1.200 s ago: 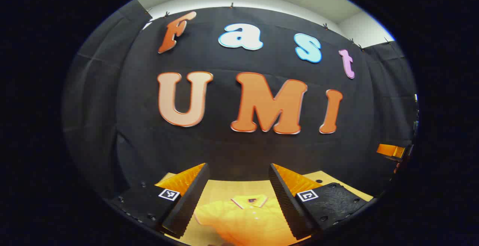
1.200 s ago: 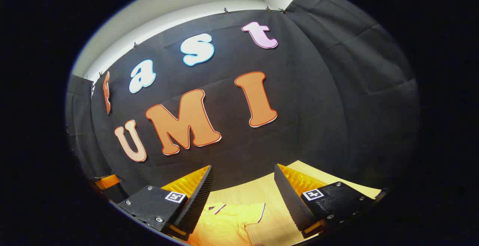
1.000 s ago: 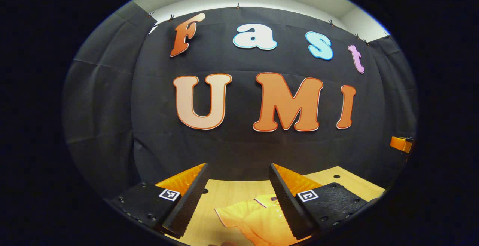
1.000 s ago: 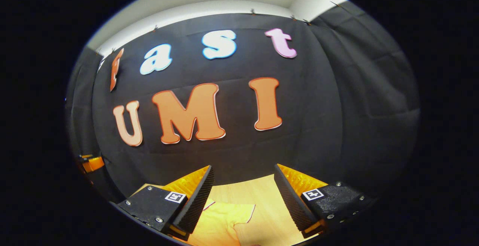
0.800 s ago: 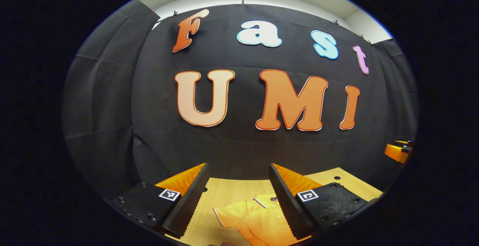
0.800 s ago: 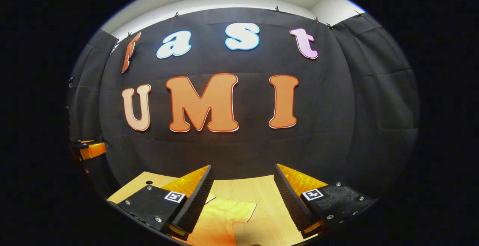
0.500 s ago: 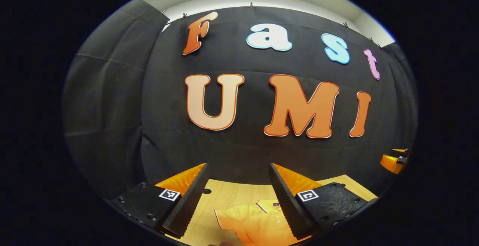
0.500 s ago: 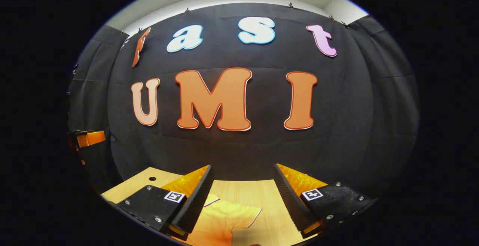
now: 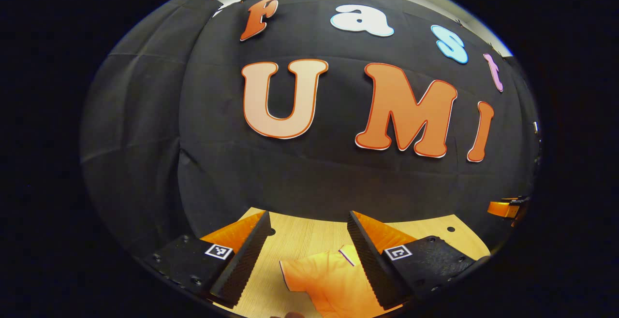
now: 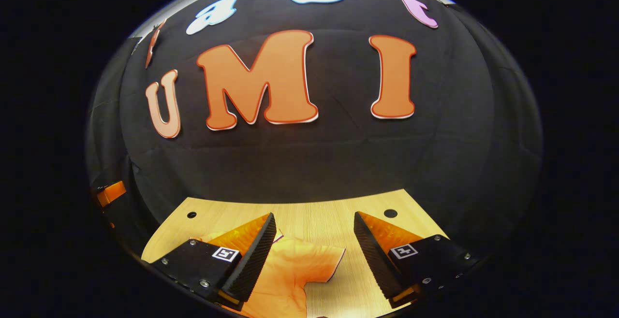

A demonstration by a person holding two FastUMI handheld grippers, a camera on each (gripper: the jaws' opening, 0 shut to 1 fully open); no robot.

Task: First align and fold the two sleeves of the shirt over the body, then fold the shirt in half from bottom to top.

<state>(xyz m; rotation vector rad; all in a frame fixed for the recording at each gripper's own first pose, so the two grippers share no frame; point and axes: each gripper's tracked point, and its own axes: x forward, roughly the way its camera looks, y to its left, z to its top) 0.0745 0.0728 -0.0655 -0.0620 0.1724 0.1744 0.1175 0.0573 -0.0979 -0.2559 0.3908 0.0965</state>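
— Where is the shirt?

— The orange shirt [image 9: 333, 284] lies flat on the wooden table [image 9: 300, 238]. In the left gripper view one short sleeve [image 9: 302, 272] points left and the collar shows just beside the right-hand finger. In the right gripper view the other sleeve [image 10: 316, 260] spreads out to the right, its hem edged with a dark line.

— And the grippers?

— The left gripper [image 9: 307, 260] hangs above the shirt with its fingers spread wide, grasping nothing. The right gripper [image 10: 312, 260] is likewise released, jaws well apart over the sleeve, apart from the cloth.

— Anything else around?

— Small round holes [image 10: 390, 213] dot the far part of the table. Behind it hangs the black cloth wall [image 9: 309, 178]. At the right edge of the left gripper view part of the other gripper shows, too little to tell more.
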